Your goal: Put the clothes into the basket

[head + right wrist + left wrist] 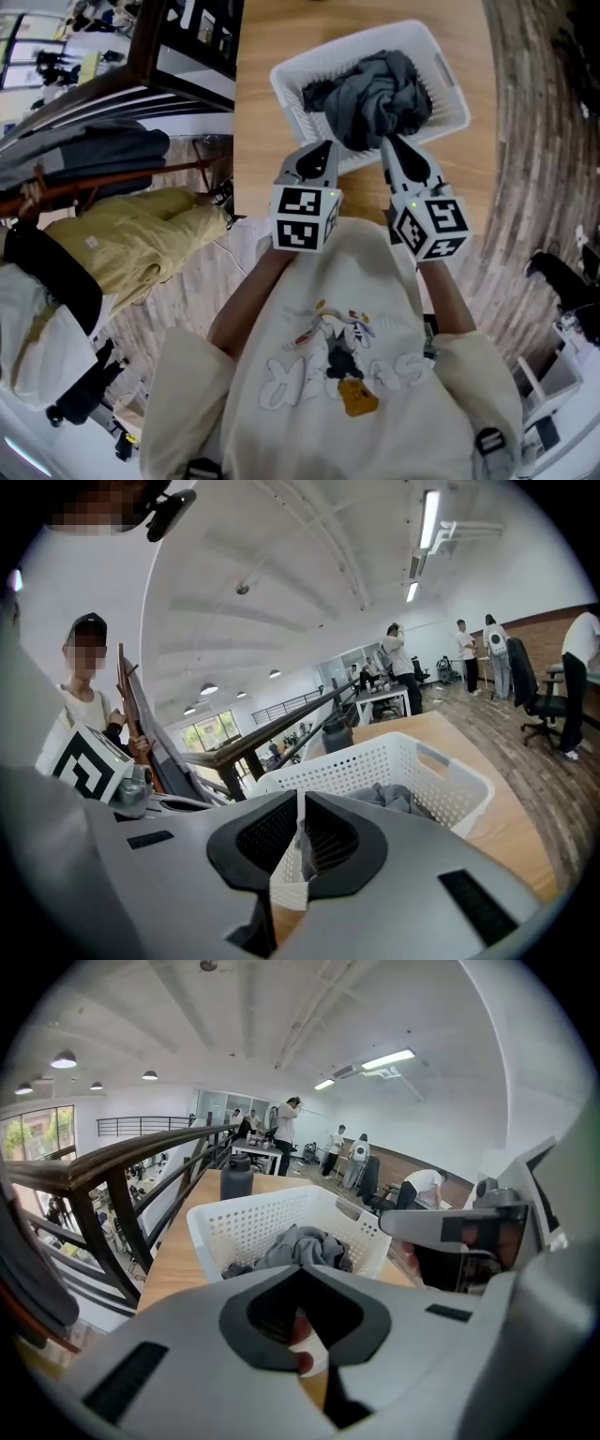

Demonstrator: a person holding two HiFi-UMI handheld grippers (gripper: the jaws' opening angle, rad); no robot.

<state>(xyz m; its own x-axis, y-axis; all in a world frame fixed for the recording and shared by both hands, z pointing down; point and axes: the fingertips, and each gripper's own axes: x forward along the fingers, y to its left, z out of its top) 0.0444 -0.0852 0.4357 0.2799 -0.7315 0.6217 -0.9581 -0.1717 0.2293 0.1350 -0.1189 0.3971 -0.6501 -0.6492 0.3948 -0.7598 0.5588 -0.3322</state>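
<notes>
Now we hold the left gripper (327,147) and right gripper (387,142) closed and empty, at the near rim of the basket (289,103). The grey clothes (375,89) lie bundled inside it — soft, light and limp, so we'd pinch a raised fold.

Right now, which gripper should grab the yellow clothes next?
Left, I think: the left gripper is nearer the yellow clothes; the right gripper is farther off, by the basket.
</notes>
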